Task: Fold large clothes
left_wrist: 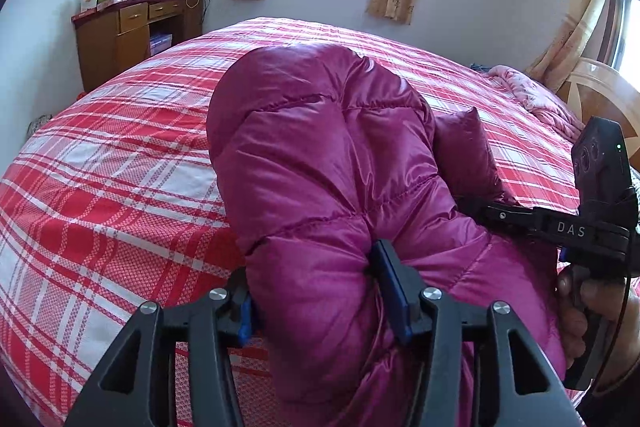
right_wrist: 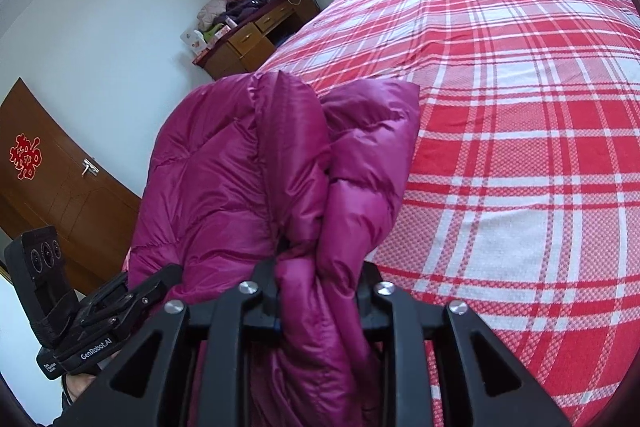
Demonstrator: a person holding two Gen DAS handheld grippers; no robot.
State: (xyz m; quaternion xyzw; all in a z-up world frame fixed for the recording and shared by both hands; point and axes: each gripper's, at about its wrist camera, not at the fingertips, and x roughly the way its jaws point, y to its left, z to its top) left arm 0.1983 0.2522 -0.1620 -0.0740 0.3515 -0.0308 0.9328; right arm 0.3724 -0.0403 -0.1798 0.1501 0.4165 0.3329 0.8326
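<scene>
The puffy magenta jacket (left_wrist: 320, 155) is bunched and lifted at the near edge of the bed (left_wrist: 120, 187), apparently doubled over, not yet a flat fold. The left gripper (left_wrist: 320, 291) and right gripper (right_wrist: 320, 291) each pinch its fabric.

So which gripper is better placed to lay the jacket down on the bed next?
Probably the right gripper: open plaid bed lies straight ahead of it. The left gripper also clamps the magenta jacket, but the jacket's bulk fills its front.
</scene>
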